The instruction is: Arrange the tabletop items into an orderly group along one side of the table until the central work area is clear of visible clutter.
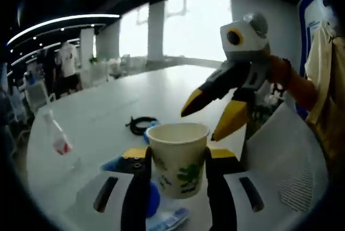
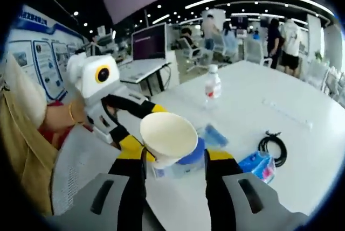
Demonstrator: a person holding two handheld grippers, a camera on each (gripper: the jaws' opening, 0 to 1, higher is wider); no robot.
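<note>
A white paper cup (image 1: 178, 158) with a green print stands upright between the jaws of my left gripper (image 1: 178, 155), which is shut on it above the white table (image 1: 108, 107). In the right gripper view the same cup (image 2: 170, 134) shows its open mouth, with the left gripper (image 2: 143, 126) reaching in from the left. My right gripper (image 1: 207, 118) hangs open just behind and above the cup, nothing between its yellow tips; its own jaws (image 2: 175, 158) stand wide apart. On the table lie a water bottle (image 2: 213, 86), a black coiled cable (image 2: 274, 146) and a blue tissue pack (image 2: 259, 165).
Blue items (image 1: 153, 198) lie under the cup near the table's edge, among them a round blue piece (image 2: 191, 158) and a blue packet (image 2: 215, 134). A white mesh chair (image 1: 285, 155) stands at the table's side. People and desks are far behind.
</note>
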